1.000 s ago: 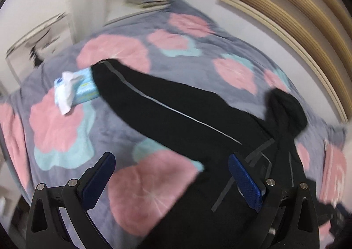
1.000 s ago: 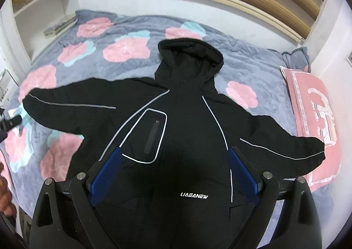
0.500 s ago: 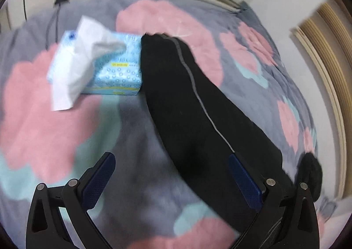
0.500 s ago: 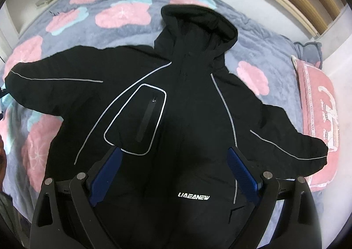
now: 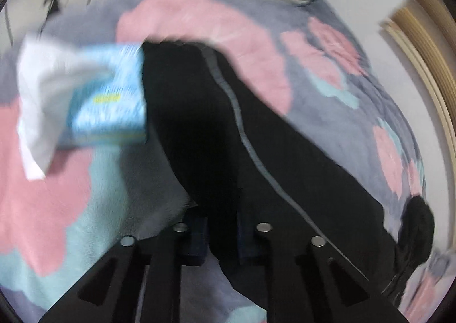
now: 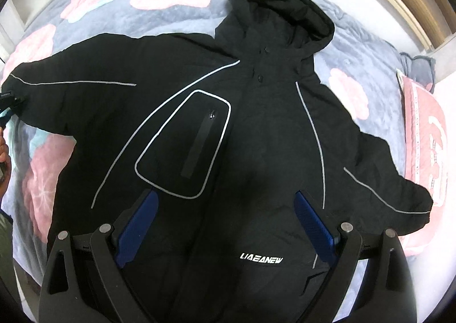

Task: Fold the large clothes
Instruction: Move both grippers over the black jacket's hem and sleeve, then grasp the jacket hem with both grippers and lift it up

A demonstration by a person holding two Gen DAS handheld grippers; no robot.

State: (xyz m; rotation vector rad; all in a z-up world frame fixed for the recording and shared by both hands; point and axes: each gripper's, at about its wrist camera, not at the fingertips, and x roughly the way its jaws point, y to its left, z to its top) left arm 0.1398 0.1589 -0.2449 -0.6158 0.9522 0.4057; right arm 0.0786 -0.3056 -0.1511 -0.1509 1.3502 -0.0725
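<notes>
Black padded fabric fills both views: a hooded jacket (image 6: 233, 129) lies face up and spread flat on the bed (image 6: 176, 23), its quilt printed with pink flowers on grey, hood toward the headboard and both sleeves stretched outward, which is the lay-out a large garment wants before its first fold. Starting at the far left, a pale blue tissue box (image 5: 111, 95) with a white tissue pulled up from it sits on the quilt, touching the cuff end of the left sleeve (image 5: 216, 129); it lies just where that sleeve was spread and could be dragged or knocked if the cuff sweeps over it. The left gripper (image 5: 222, 237) has its jaws drawn close together with a ridge of the sleeve's lower edge pinched between them, apparently so the sleeve can be lifted and carried in across the chest; the view is motion-blurred, so how deep the bite goes cannot be told. In the right wrist view the same gripper shows as a small dark shape at the sleeve's tip on the left edge. Moving right, the chest pocket outlined in reflective piping (image 6: 185, 146) and the hem logo mark the front panel, which lies fairly smooth. The right gripper (image 6: 225, 226) hangs over the lower front with its jaws spread wide and nothing between them, probably waiting to take the right sleeve (image 6: 384, 180), which ends beside a pink pillow (image 6: 427, 146) at the bed's right side.
</notes>
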